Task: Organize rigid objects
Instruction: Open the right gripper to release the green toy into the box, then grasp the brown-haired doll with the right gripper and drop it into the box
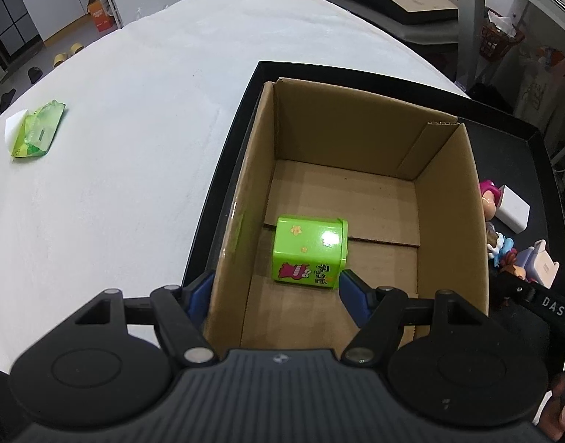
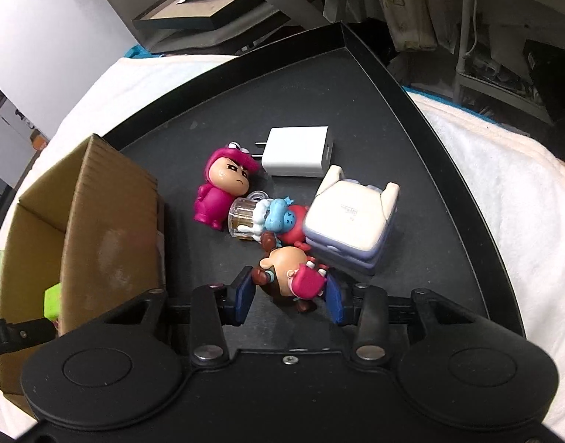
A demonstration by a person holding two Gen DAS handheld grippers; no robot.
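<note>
The right gripper (image 2: pixel 290 297) is clamping its blue jaws on a little figure (image 2: pixel 290 277) with a tan round head, brown body and a magenta-red piece on top, and it's lying down on the black tray (image 2: pixel 448 170) near the tray's near edge. No earlier shot to compare, so that's just how it's sitting.

Right past it there's a pile: a red and light-blue figure (image 2: pixel 286 217) touching a clear amber mug-shaped piece (image 2: pixel 243 219), a magenta-suited figure (image 2: pixel 223 188) with a frowning face lying on its side, and a cream and lavender boxy thing (image 2: pixel 347 221) with two ear-like tabs. A white plug adapter (image 2: pixel 299 151) is lying just beyond them, toward the tray's far corner.

The left gripper (image 1: pixel 277 295) is hanging with its jaws spread wide, straddling the near-left wall of the cardboard box (image 1: pixel 448 199), holding nothing. The box is sitting on the tray's left side. Inside it, a glossy lime-green tin (image 1: pixel 308 253) is lying on its side near the near wall, with yellow flowers, a pink cartoon character and black lettering on it.

Out on the white-covered counter (image 1: pixel 134 147), toward its left edge, a crinkly green packet (image 1: pixel 37 129) is sitting well apart from everything.
</note>
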